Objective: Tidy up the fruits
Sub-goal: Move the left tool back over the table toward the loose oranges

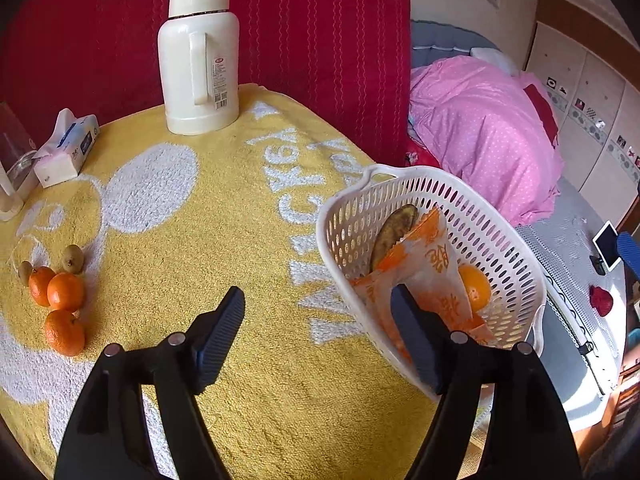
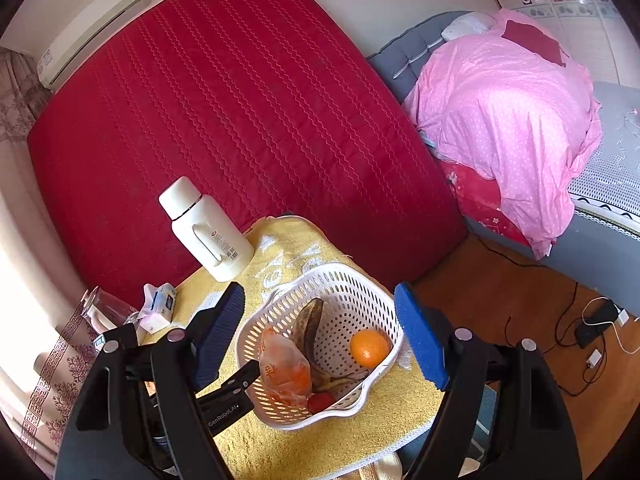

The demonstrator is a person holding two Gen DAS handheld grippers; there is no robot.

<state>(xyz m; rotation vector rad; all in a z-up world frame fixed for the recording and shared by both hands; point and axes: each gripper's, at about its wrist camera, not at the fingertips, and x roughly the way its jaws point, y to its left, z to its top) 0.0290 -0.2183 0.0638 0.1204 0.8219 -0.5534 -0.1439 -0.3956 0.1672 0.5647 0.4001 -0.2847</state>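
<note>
A white perforated basket [image 1: 508,240] [image 2: 356,280] stands on the yellow towel. It holds an orange [image 1: 474,286] [image 2: 370,347], a dark banana [image 1: 394,232] [image 2: 310,326], an orange-printed bag [image 1: 428,268] [image 2: 284,372] and a small red fruit [image 2: 321,401]. Three mandarins [image 1: 64,292] and two kiwis [image 1: 73,258] lie at the towel's left. My left gripper [image 1: 318,334] is open, its right finger beside the bag inside the basket. My right gripper [image 2: 320,336] is open and empty, high above the basket.
A white thermos [image 1: 200,56] [image 2: 210,234] stands at the back of the towel. A tissue pack [image 1: 66,148] [image 2: 158,306] and a glass [image 1: 18,156] sit at the left. A red mattress [image 2: 240,112] leans behind; a bed with pink quilt [image 2: 504,112] is right.
</note>
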